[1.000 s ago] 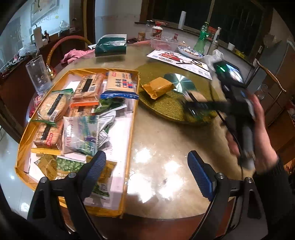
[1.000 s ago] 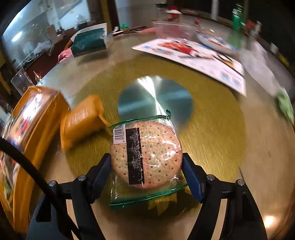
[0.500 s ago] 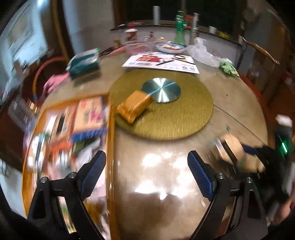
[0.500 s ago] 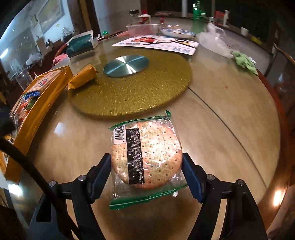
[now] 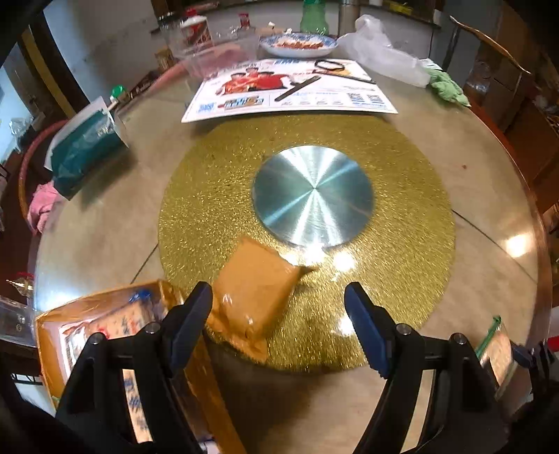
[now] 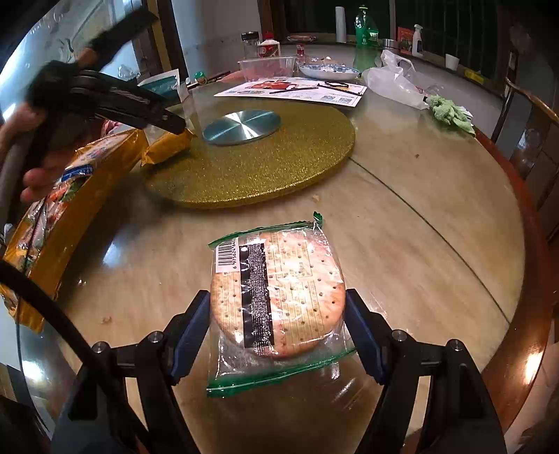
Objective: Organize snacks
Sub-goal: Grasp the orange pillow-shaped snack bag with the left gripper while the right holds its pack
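R gripper (image 6: 277, 314) clamps cracker pack (image 6: 276, 300); L gripper (image 5: 278, 314) closing round orange pack (image 5: 255, 290).

Two tongs are in play: the left tongs (image 5: 278, 326) and the right tongs (image 6: 277, 337). One round cracker packet (image 6: 277, 300) sits between the right pair's pads. One orange snack pack (image 5: 253, 291) lies on the near left edge of one gold glitter mat (image 5: 401, 195), which carries one silver disc (image 5: 312, 195). One yellow tray (image 6: 66, 223) of packets stands at the left; its contents are too blurred to count. On the far side of the surface (image 6: 401, 227) are one printed poster (image 5: 290, 89), one blue-patterned plate (image 5: 298, 43), one green bottle (image 6: 365, 33), one clear plastic bag (image 6: 394, 82), one green cloth (image 6: 450, 111) and one teal pouch (image 5: 84, 150).
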Action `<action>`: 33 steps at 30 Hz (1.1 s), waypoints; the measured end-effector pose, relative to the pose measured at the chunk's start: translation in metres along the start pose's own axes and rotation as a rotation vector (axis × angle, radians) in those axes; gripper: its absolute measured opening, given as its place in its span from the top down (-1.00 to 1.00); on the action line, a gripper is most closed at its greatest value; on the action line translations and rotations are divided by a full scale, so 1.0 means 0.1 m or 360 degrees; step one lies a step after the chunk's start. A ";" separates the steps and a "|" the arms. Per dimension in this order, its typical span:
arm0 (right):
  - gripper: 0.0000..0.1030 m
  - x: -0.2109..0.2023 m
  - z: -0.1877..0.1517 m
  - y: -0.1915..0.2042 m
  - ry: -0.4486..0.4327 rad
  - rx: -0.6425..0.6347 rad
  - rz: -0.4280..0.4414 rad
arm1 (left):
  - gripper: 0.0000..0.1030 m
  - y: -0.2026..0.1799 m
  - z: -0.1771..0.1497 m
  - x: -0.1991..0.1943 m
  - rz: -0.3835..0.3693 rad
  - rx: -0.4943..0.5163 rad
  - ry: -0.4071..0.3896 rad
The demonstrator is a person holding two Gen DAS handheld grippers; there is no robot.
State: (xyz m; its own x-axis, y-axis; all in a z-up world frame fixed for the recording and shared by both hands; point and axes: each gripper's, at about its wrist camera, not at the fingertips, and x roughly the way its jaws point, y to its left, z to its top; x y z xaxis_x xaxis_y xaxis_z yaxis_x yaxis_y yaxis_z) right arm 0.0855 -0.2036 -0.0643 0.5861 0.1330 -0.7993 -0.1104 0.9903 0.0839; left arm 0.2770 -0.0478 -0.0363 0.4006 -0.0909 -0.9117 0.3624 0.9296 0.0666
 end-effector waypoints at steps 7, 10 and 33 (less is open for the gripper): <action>-0.46 -0.02 -0.02 -0.03 -0.0021 0.0044 0.0040 | -0.33 -0.01 0.05 0.24 -0.0001 -0.0004 0.0097; -0.46 -0.02 -0.02 -0.05 -0.0023 0.0054 0.0049 | -0.23 -0.08 -0.03 0.18 -0.0024 0.0026 0.0082; -0.46 -0.12 -0.11 -0.11 -0.0023 0.0090 0.0091 | -0.36 -0.39 -0.18 0.11 -0.0031 -0.0062 -0.0002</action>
State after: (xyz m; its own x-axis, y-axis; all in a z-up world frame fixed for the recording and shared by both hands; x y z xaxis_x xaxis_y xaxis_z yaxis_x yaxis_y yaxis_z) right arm 0.0706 -0.2165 -0.0623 0.5919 0.1897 -0.7834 -0.0990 0.9817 0.1630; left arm 0.2522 -0.0787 -0.0567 0.3951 -0.1094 -0.9121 0.3368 0.9410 0.0330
